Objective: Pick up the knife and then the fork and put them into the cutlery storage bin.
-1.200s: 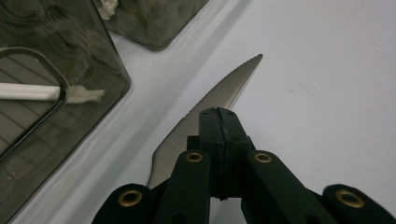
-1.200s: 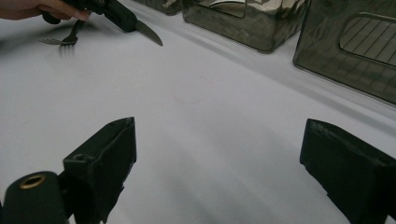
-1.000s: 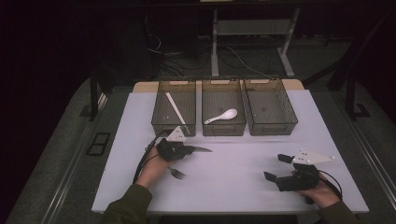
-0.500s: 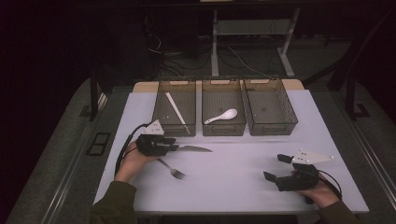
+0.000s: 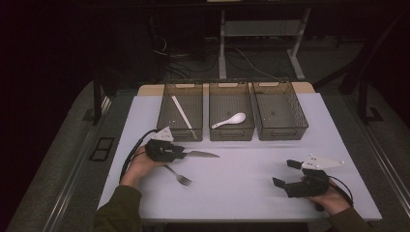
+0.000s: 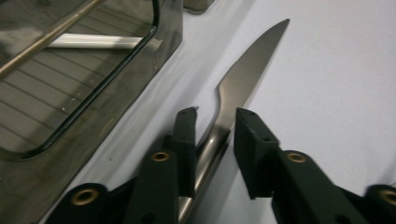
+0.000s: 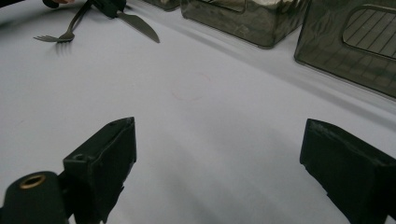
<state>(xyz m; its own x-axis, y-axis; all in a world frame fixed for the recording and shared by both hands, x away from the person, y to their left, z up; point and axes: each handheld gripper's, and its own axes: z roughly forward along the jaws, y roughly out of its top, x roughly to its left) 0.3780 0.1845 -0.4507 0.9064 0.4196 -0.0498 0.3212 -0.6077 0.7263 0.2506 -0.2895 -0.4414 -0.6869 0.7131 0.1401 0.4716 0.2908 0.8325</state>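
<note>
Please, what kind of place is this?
Probably a recording lab, not a kitchen: a white table bearing three dark translucent plastic bins, loose cables on the floor, and a dark surrounding room.

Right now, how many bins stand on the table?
3, in a row at the far edge: left bin with a stick, middle bin with a white spoon, right bin apparently empty.

1. Three bins [image 5: 231, 111] are standing in a row.
2. One knife [image 6: 243, 79], one fork [image 5: 178, 176], one white spoon [image 5: 229, 120] and one chopstick [image 5: 183, 116] are showing.
3. Two grippers [image 5: 180, 153] are showing.
</note>
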